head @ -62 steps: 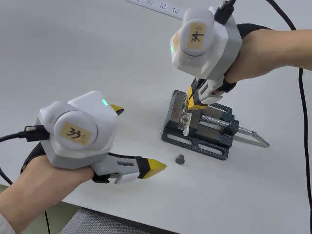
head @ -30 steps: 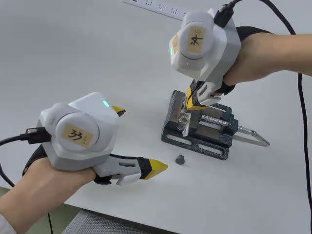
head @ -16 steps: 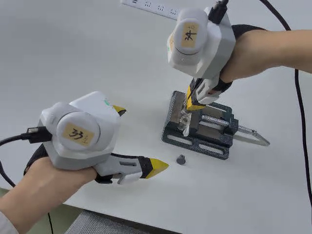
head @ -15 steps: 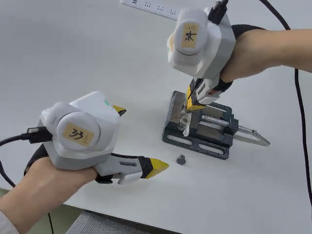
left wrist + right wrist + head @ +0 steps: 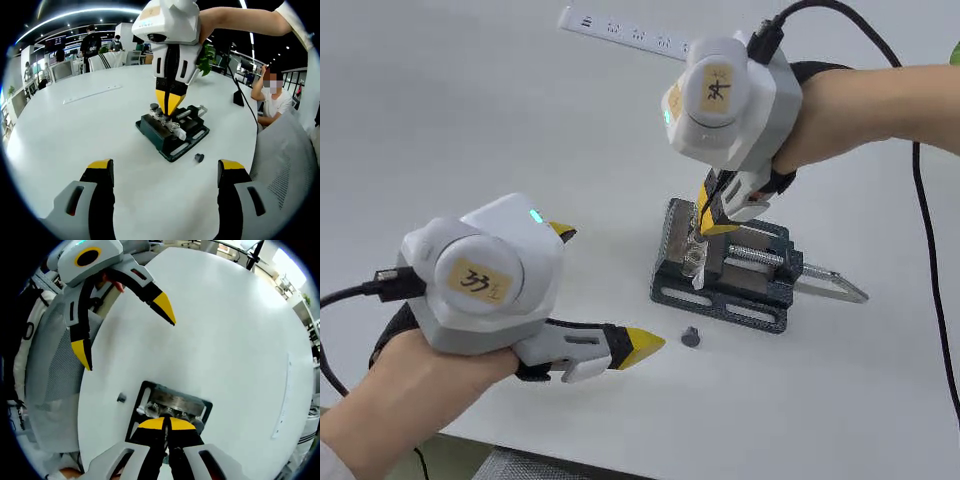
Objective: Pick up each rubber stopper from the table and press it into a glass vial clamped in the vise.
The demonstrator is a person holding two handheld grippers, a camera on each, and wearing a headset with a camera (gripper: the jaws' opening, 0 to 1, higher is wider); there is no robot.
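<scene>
Right gripper [image 5: 706,224] hangs tip-down over the vise [image 5: 760,290], its yellow-tipped jaws pressed together with no gap. Whether they pinch anything, I cannot tell. The tips sit right at the top of the glass vials [image 5: 694,256] clamped at the vise's left end. In the right gripper view the closed tips cover the middle of that row, so the contact itself is hidden. From the left gripper view, dark seated stoppers [image 5: 154,106] show on vials just left of those tips.

One loose rubber stopper [image 5: 691,338] lies on the white table [image 5: 470,120], just on the near side of the vise's base and apart from it.

Left gripper [image 5: 603,289] is low at the near left, jaws spread wide, nothing between them. Its nearer yellow tip points toward the loose stopper, which lies a little to its right, not touching.

The vise handle [image 5: 835,290] sticks out to the right. A white power strip [image 5: 620,30] lies on the far side of the table.
</scene>
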